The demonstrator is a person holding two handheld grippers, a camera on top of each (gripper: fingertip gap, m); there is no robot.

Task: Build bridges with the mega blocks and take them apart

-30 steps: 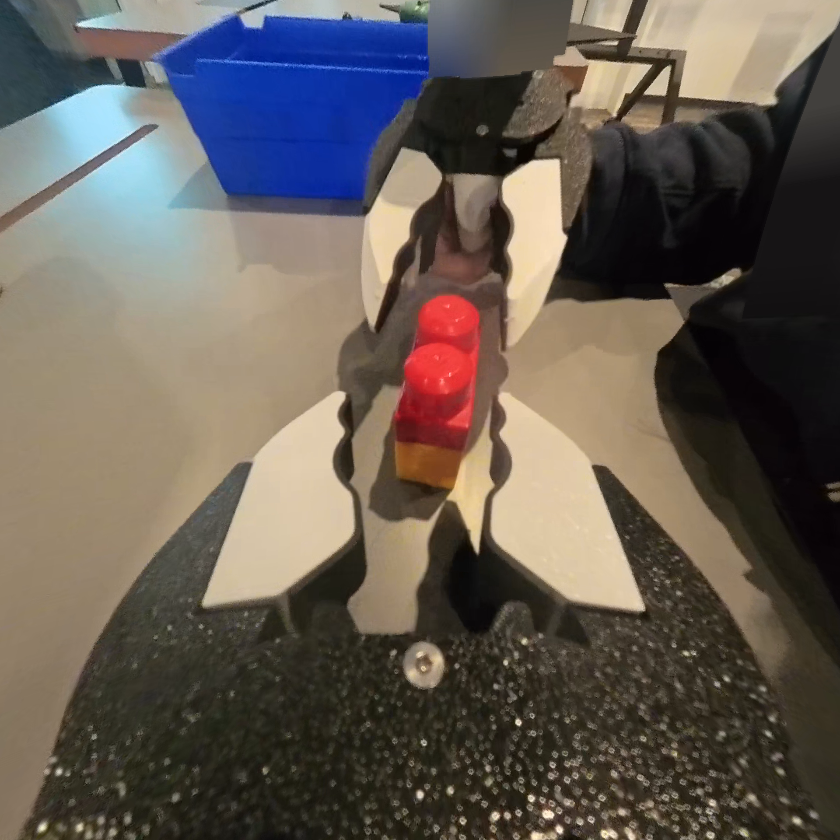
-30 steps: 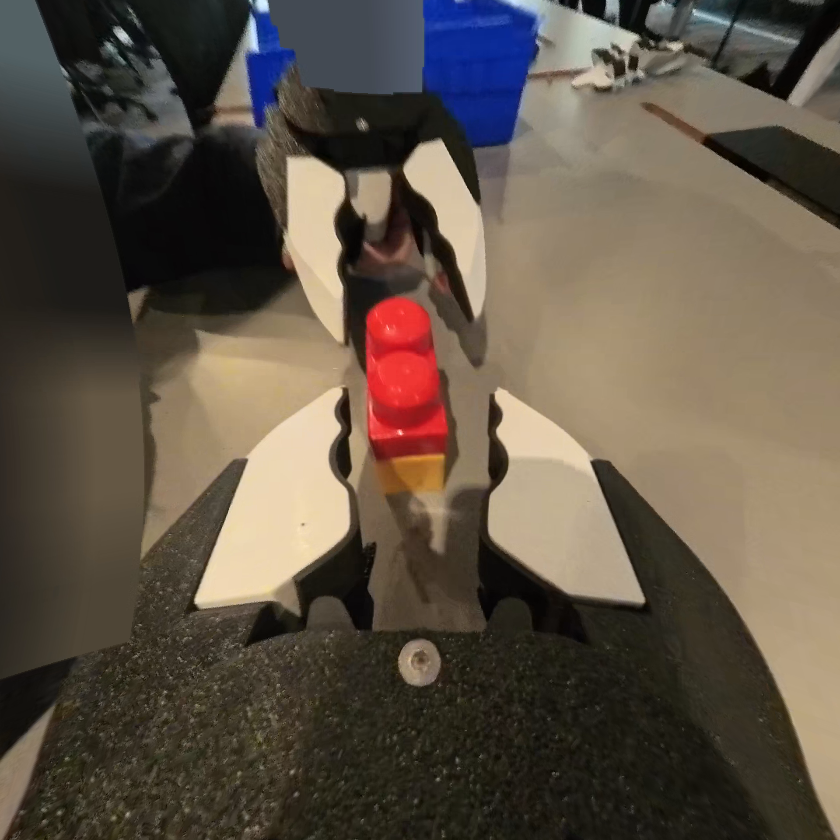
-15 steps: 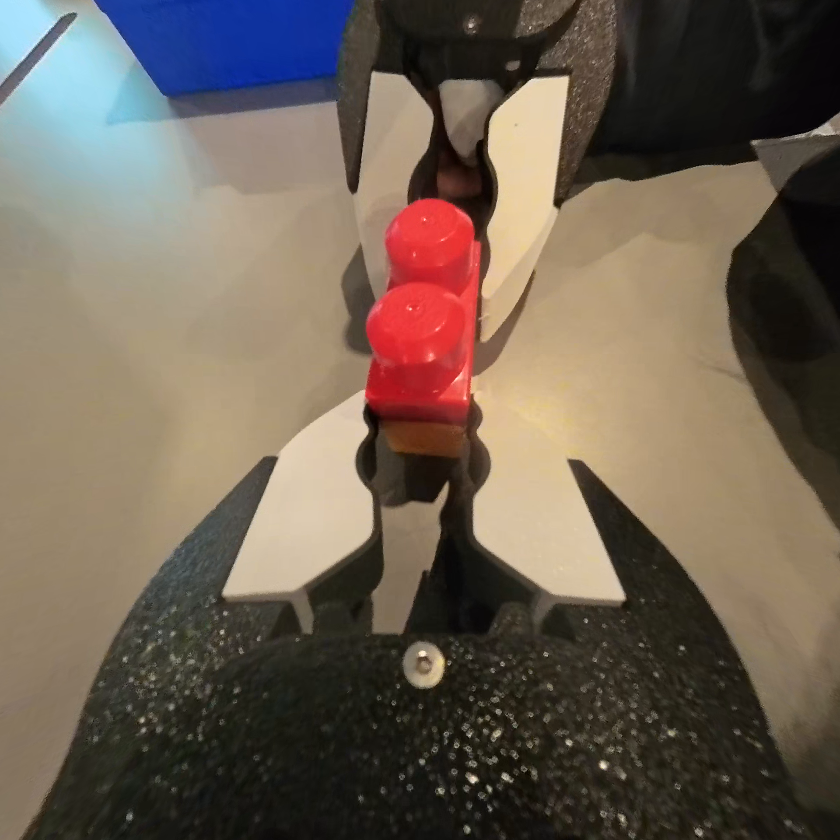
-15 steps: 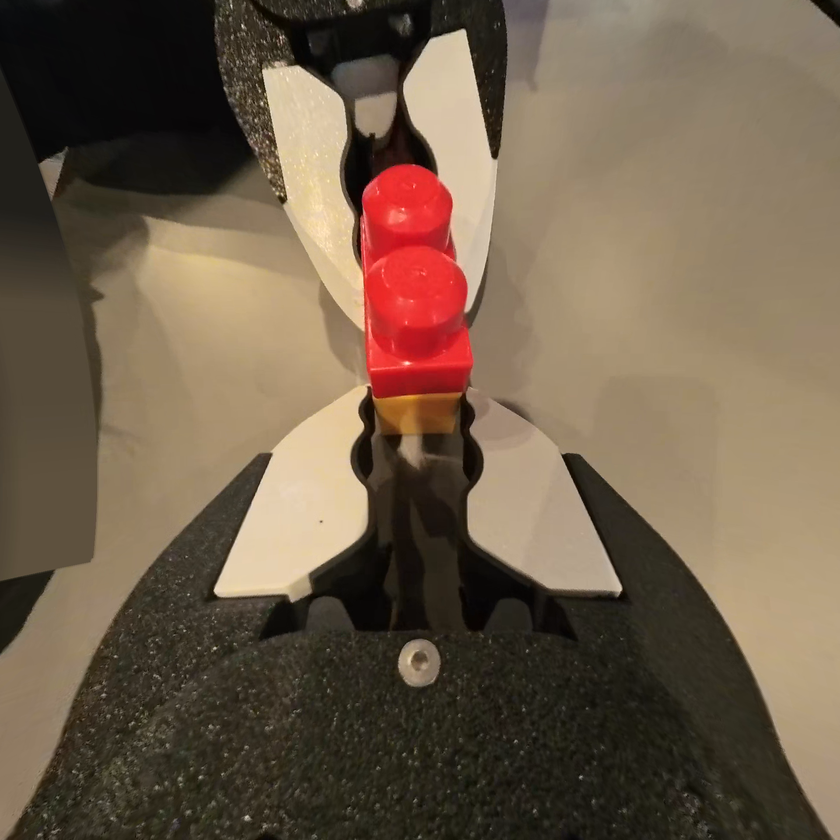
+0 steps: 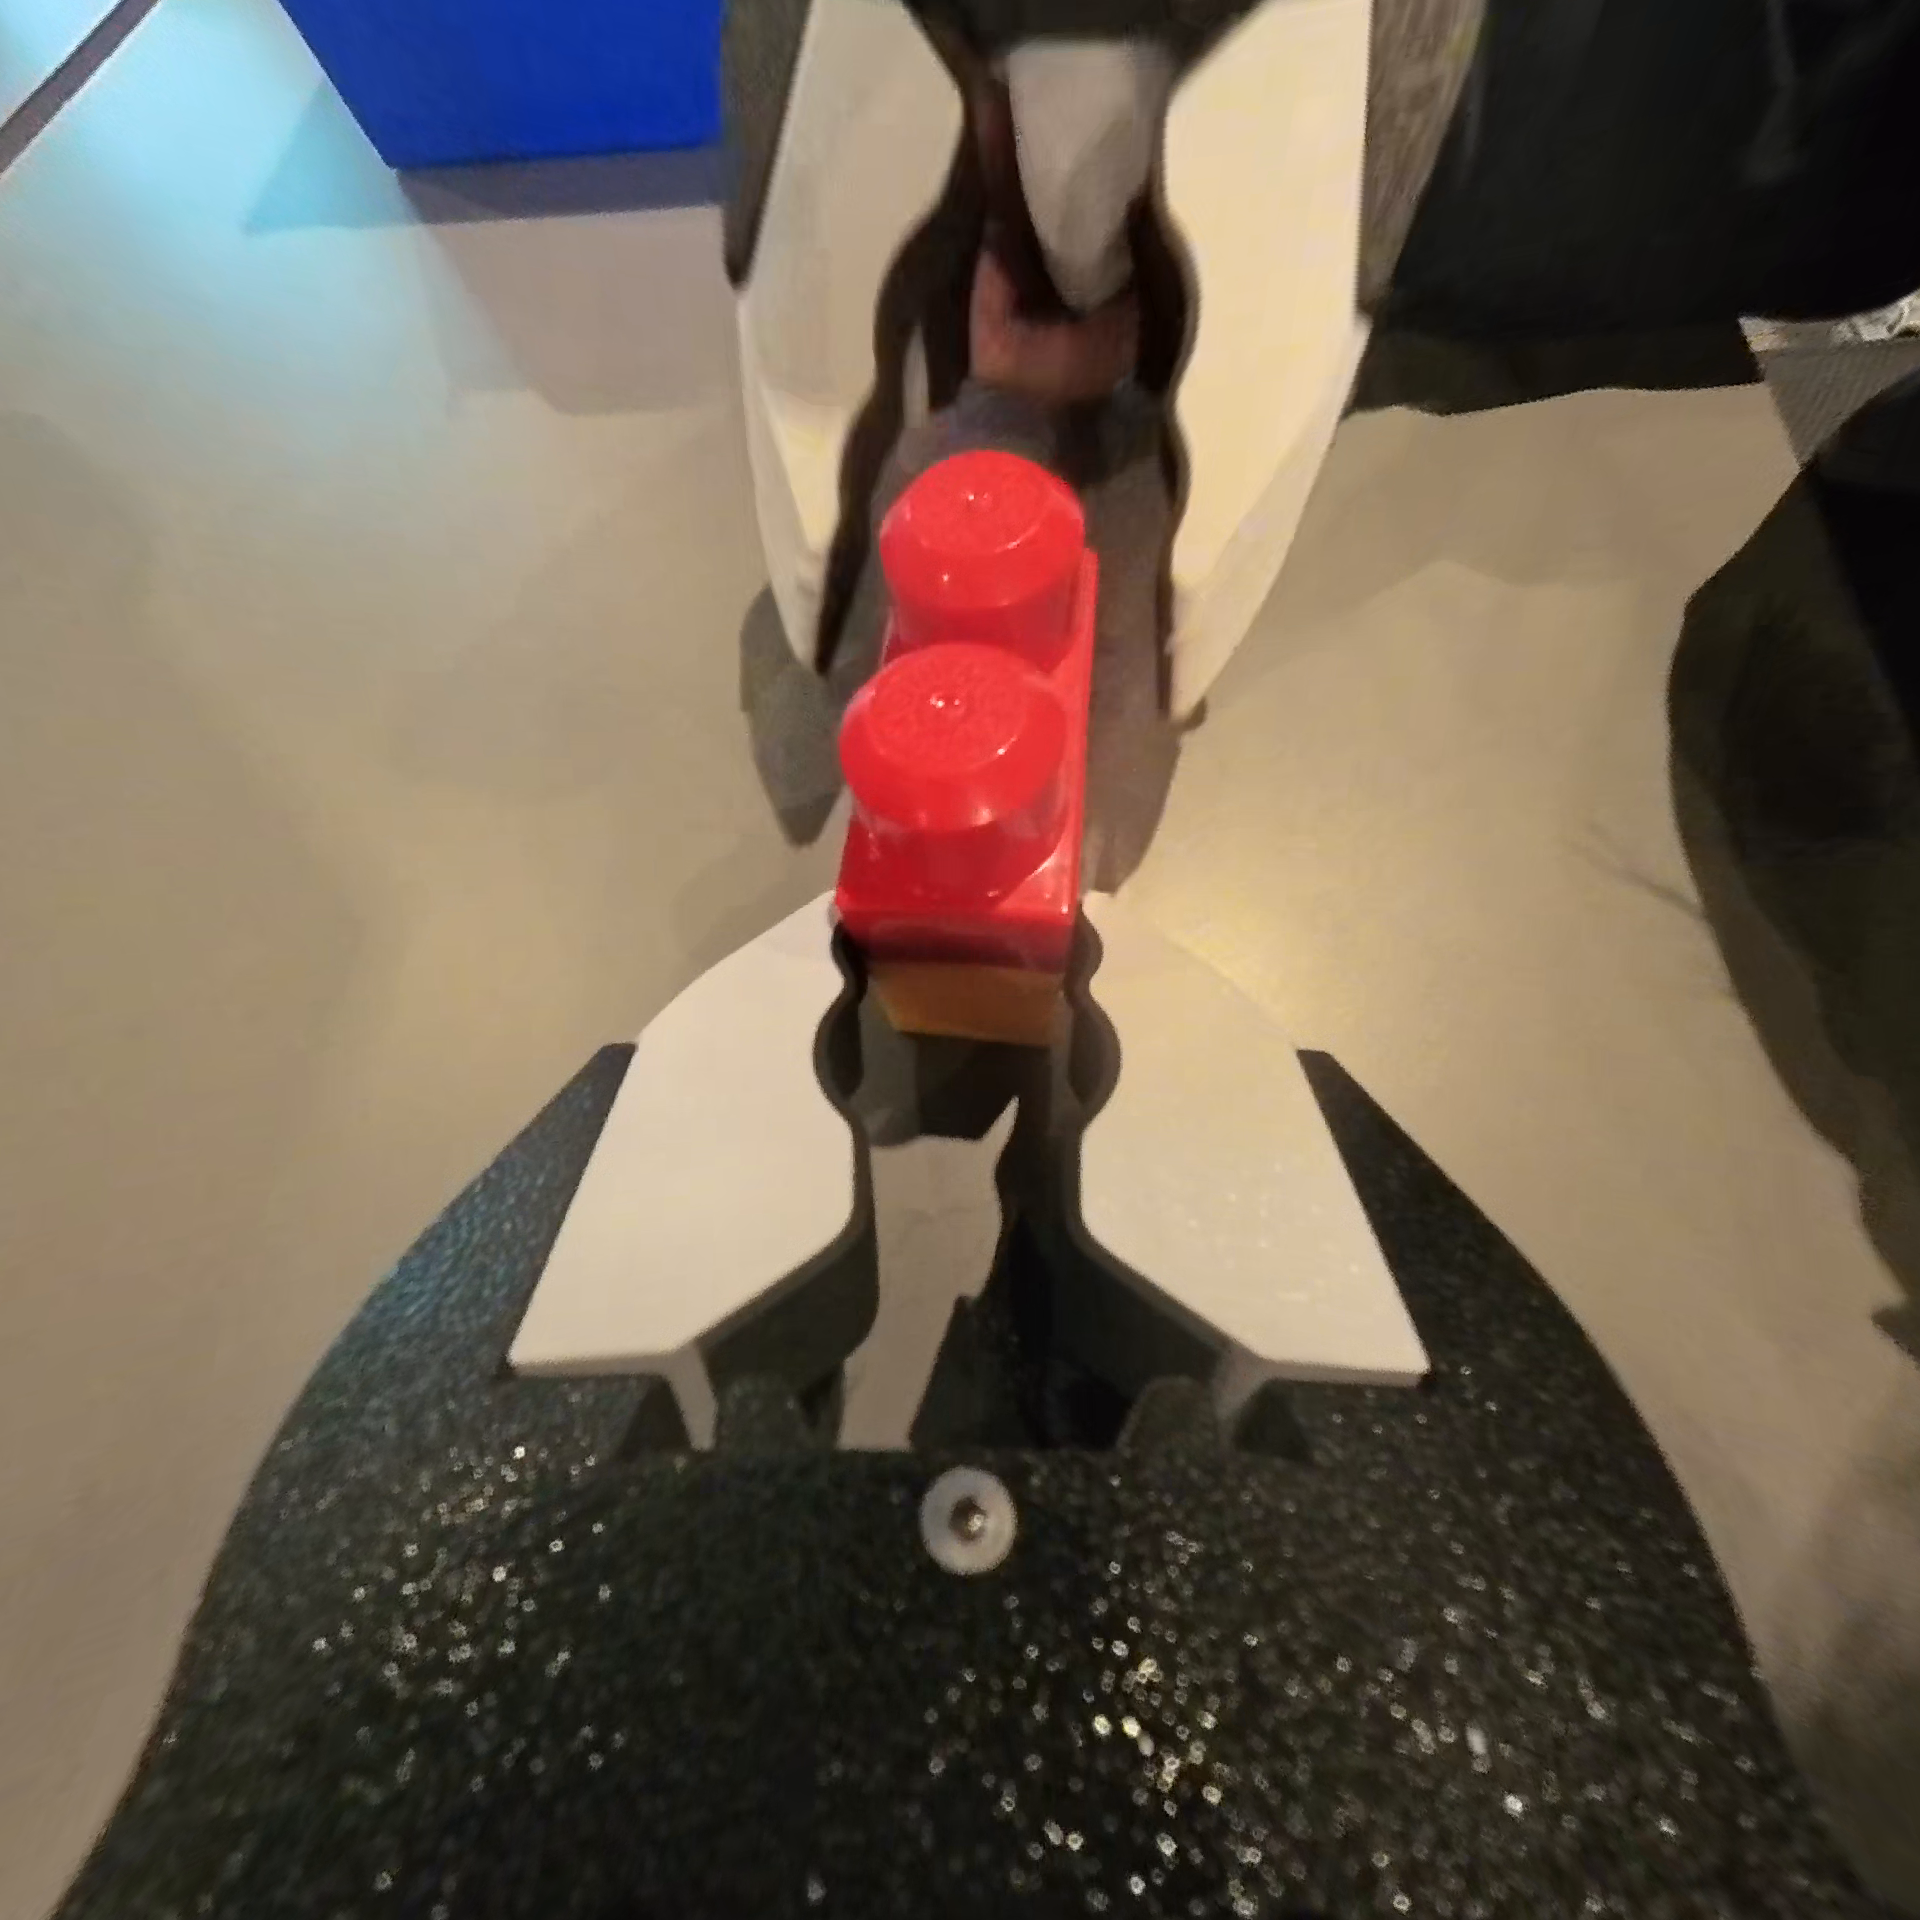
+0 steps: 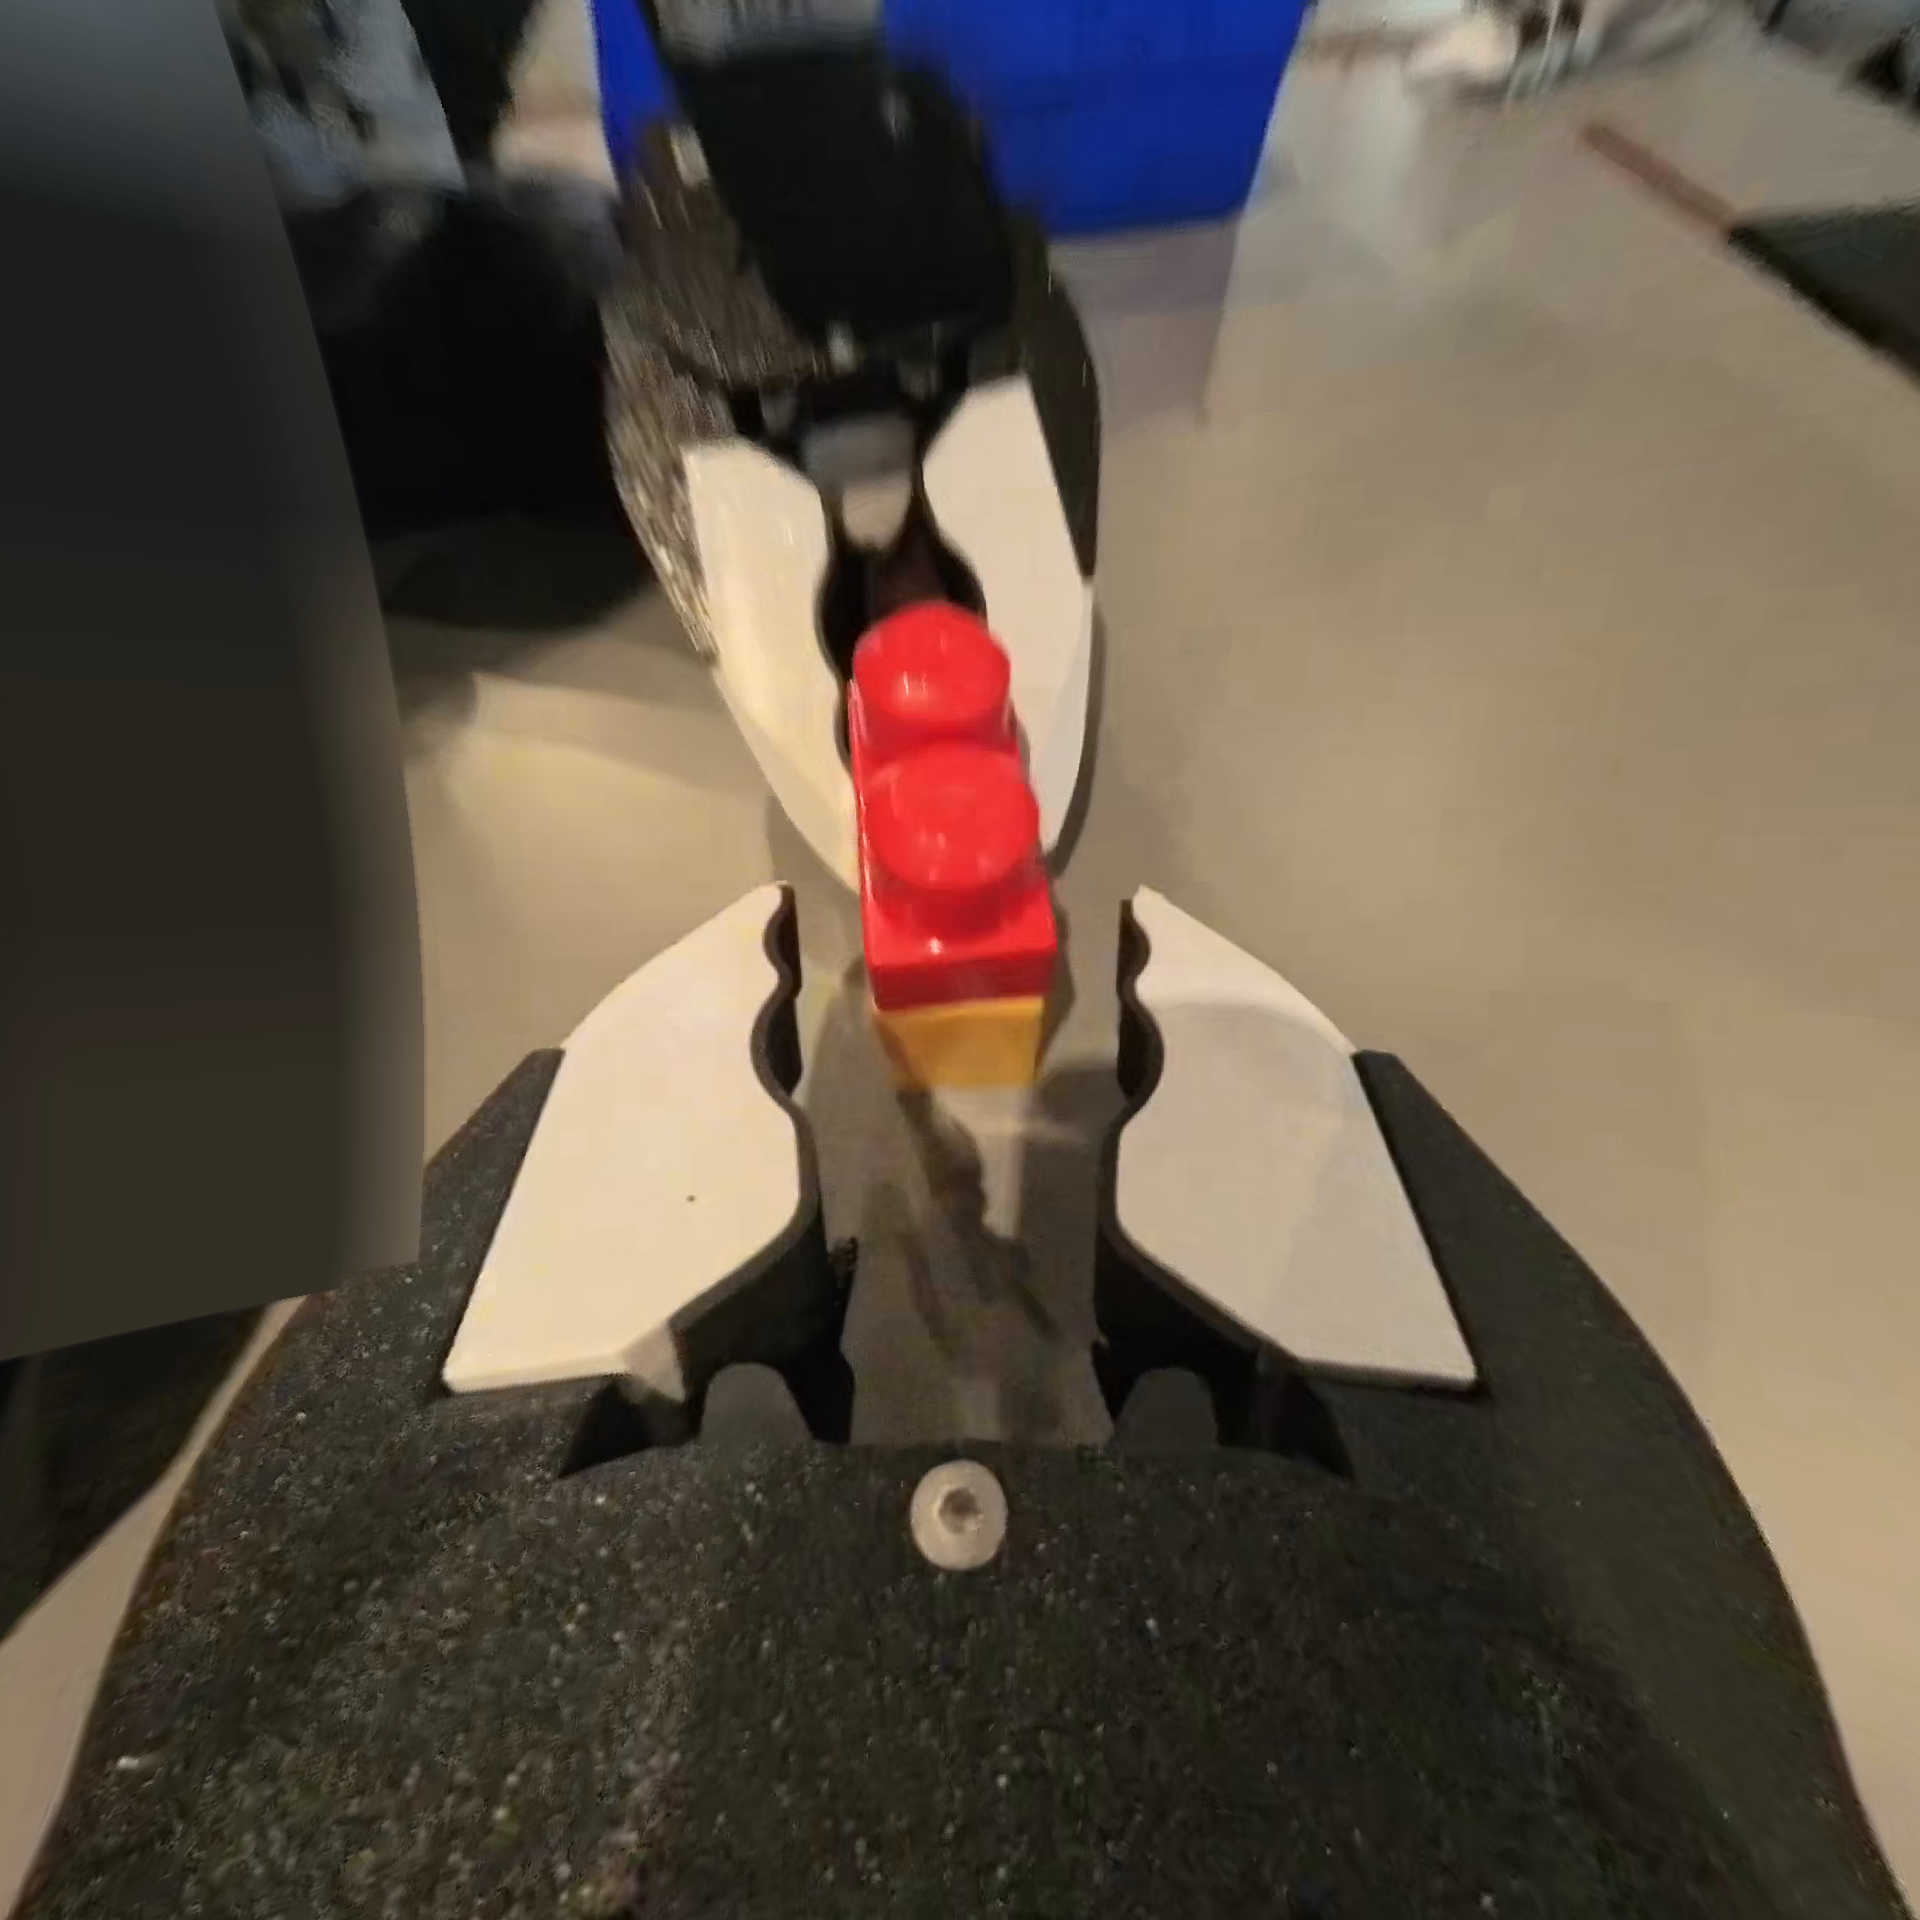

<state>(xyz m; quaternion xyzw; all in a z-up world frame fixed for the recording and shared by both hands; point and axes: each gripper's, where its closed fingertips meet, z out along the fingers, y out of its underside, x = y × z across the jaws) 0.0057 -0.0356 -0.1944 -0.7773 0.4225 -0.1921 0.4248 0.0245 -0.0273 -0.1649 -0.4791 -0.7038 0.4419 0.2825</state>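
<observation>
A red two-stud block sits on a yellow block, and the two grippers face each other across this stack. My left gripper is shut on the near end of the stack, its fingertips pressed on both sides. My right gripper is open, with a gap on each side of the red block and the yellow block. It shows in the left wrist view with its fingers spread around the far stud. I cannot tell whether the stack touches the table.
The grey table lies under both grippers. A blue bin stands at the back and also shows in the right wrist view. A person's dark sleeve is behind the right gripper. There is about 4 cm between the tips of the two grippers.
Both grippers closed on the stack half a second ago. Since then the right gripper has opened and drawn back a little. The left gripper stays shut on the stack.
</observation>
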